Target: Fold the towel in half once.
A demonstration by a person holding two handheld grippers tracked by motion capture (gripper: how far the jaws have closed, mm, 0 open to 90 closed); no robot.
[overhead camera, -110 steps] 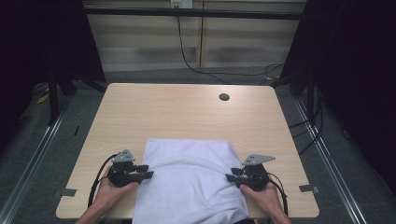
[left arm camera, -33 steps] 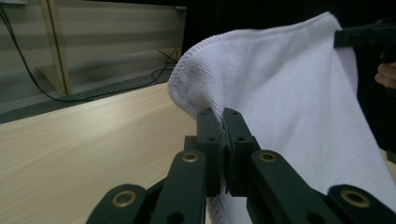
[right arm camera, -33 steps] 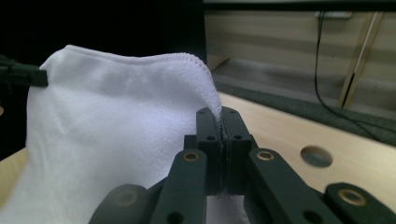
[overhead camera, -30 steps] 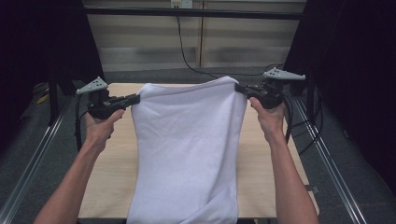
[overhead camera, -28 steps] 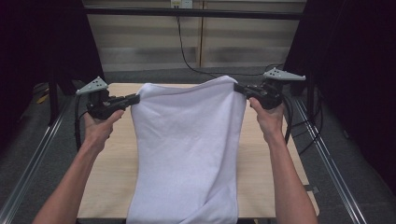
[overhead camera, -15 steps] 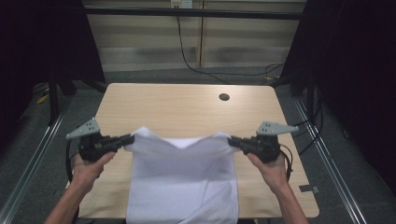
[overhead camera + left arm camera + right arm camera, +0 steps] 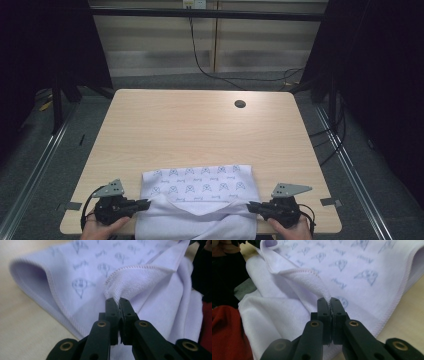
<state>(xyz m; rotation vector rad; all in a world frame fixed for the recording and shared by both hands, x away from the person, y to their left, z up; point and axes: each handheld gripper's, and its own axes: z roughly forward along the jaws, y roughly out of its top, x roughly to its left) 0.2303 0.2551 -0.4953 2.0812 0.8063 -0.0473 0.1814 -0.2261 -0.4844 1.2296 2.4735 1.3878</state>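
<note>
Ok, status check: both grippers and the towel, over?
Left gripper shut on white printed terry towel corner. Right gripper shut on opposite corner. Towel folded at near edge of wooden table, nothing in the way.

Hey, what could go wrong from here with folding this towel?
Each claw, left and right, pinches only a thin bit of the towel hem, so a corner might slip out. The top layer sags in the middle, so the fold may land uneven. The towel's near part hangs over the table edge and could drag it off.
</note>
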